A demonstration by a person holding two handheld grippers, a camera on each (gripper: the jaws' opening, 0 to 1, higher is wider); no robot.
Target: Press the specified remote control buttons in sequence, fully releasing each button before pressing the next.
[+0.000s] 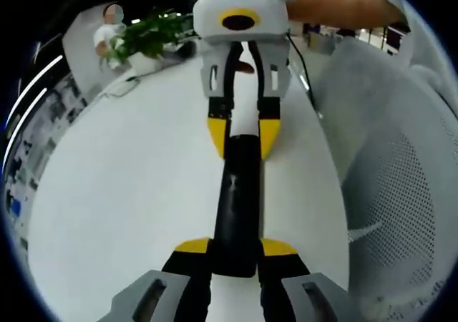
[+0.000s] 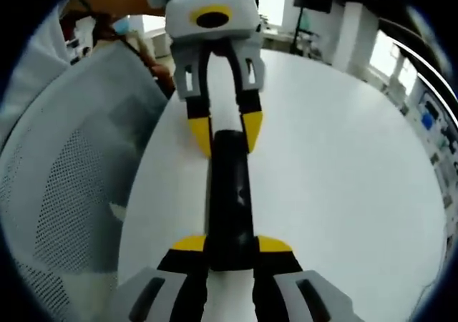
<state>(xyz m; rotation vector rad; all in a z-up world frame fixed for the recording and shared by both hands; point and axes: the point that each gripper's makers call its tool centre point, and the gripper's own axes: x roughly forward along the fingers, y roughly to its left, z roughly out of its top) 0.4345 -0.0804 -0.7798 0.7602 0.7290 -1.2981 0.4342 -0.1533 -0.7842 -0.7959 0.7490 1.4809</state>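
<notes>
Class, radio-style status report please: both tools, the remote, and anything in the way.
Left tool shut on remote, near end. Right tool shut on its other end. Remote held between them over white table. Mesh chair alongside, not blocking.

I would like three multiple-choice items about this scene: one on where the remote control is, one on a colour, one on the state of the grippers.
1. Where is the remote control?
A. Held over the white table between both grippers
B. Lying on the mesh chair
C. Beside the plant

2. What colour are the gripper fingertips?
A. Red
B. Yellow
C. Green

3. How does the left gripper stand?
A. Wide open, away from the remote
B. Shut on the remote's end
C. Resting on the chair

Answers:
1 A: the left gripper holds one end and the right gripper the other, above the table.
2 B: the tips are yellow in both views.
3 B: its jaws close on the black body.
</notes>
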